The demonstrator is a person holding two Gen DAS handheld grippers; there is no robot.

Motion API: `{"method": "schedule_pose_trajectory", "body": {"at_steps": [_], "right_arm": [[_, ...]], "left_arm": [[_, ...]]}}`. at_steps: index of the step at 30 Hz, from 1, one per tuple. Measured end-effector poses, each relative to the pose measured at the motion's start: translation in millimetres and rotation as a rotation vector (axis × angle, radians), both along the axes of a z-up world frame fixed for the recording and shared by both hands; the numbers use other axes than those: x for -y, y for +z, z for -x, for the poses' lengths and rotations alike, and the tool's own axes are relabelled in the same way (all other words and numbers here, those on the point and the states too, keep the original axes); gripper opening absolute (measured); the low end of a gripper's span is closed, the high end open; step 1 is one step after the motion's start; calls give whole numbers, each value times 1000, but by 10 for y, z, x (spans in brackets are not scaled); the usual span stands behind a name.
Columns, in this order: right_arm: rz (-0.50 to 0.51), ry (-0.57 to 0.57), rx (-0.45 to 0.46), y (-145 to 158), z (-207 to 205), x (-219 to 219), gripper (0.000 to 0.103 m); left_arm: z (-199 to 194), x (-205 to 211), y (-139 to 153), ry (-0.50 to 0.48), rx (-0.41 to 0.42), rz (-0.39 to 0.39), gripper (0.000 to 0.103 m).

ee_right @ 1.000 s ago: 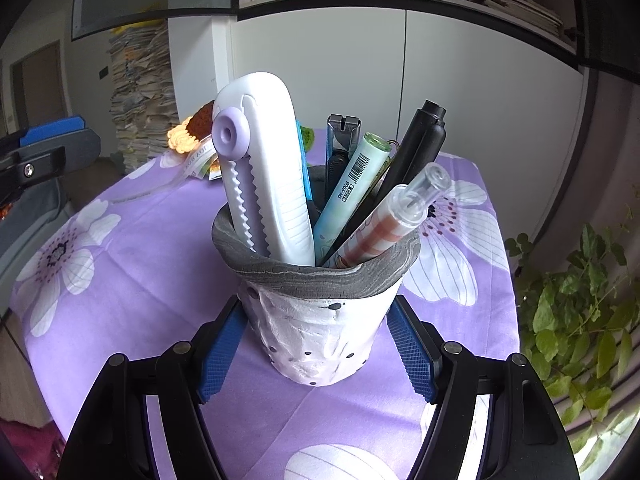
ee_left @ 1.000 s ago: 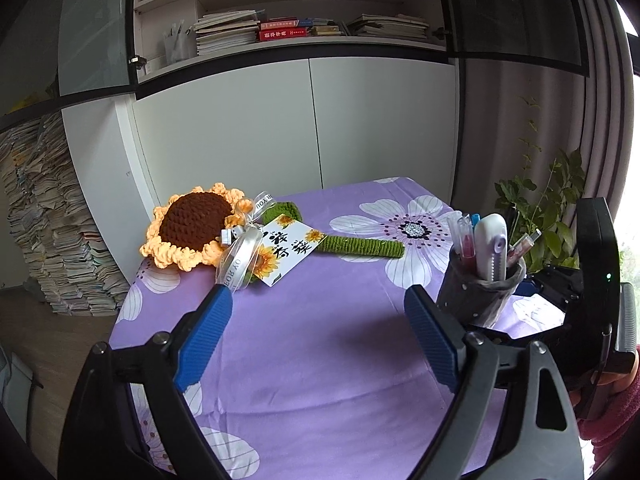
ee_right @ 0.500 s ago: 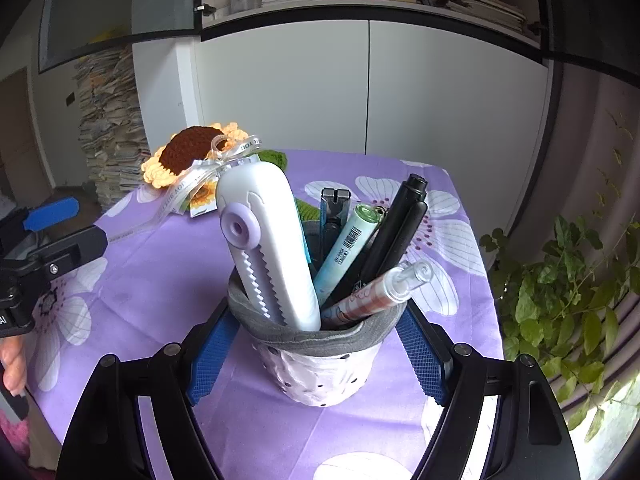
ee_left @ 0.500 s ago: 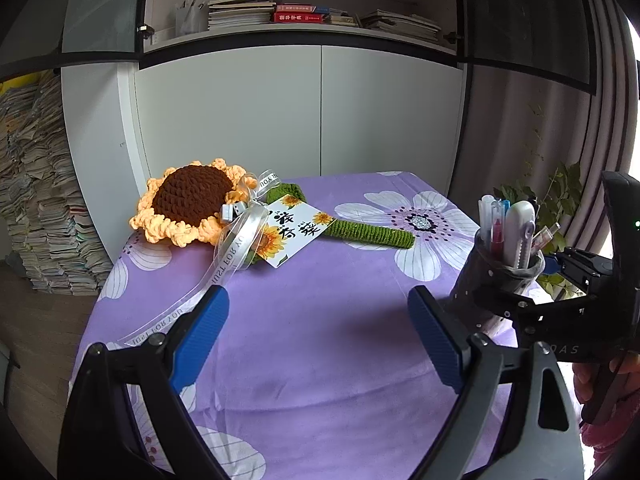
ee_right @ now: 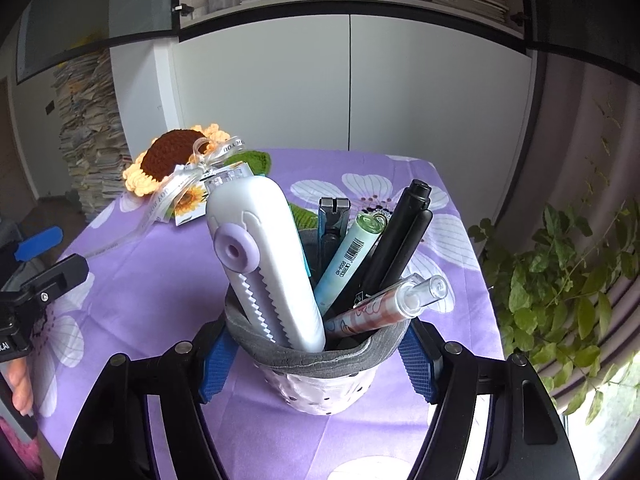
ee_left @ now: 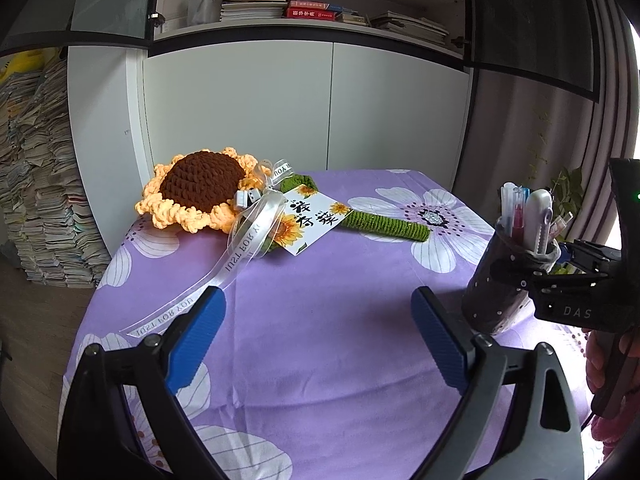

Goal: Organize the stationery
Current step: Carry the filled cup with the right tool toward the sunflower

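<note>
A white dotted pen holder with a grey rim [ee_right: 320, 384] sits between the blue pads of my right gripper [ee_right: 318, 364], which is shut on it. It holds a white and lilac utility knife [ee_right: 266, 264], a pale green highlighter [ee_right: 352, 256], a black pen [ee_right: 400, 244], a clear-capped pen [ee_right: 396, 308] and a blue clip. The holder [ee_left: 500, 288] also shows at the right of the left wrist view, gripped by the right gripper. My left gripper [ee_left: 316, 340] is open and empty above the purple tablecloth [ee_left: 320, 288].
A crocheted sunflower [ee_left: 200, 192] with a ribbon, a card [ee_left: 308, 220] and a green stem [ee_left: 384, 226] lies at the table's far side. A potted plant [ee_right: 560, 288] stands beyond the right edge. White cabinets and stacks of papers [ee_left: 36, 184] are behind.
Both grippers have drawn back and up from the table, so more of the cloth shows. The right gripper still holds the pen holder; the left stays open.
</note>
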State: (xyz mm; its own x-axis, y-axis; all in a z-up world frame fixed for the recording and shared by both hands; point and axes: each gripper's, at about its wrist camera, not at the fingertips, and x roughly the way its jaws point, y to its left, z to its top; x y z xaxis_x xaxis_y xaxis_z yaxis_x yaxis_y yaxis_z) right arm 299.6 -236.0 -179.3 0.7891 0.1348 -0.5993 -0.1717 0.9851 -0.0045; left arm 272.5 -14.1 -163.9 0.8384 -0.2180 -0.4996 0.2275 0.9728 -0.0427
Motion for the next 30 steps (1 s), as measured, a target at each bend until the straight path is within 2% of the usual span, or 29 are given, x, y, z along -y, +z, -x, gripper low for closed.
{"method": "schedule_pose_trajectory", "body": {"at_steps": [7,11,20,27,30], "right_arm": [[-48,9,21,108,12,-104,73],[3,45,45,164,-45,-325,73],[40,132,45,161,-319,-836,73],[60,136,26,180,-483,-1014,73],[36,141,-1,151,-527,-1032,73]], "left_arm": [[0,-94,-42,0,0,-3,93],[-27,-205,-50,21,-4,3,93],[-75,-462,-78,70,-11,16,94],[-121,-521,-122,69,-14,23,94],[-128,-530,-136,64,-14,22,94]]}}
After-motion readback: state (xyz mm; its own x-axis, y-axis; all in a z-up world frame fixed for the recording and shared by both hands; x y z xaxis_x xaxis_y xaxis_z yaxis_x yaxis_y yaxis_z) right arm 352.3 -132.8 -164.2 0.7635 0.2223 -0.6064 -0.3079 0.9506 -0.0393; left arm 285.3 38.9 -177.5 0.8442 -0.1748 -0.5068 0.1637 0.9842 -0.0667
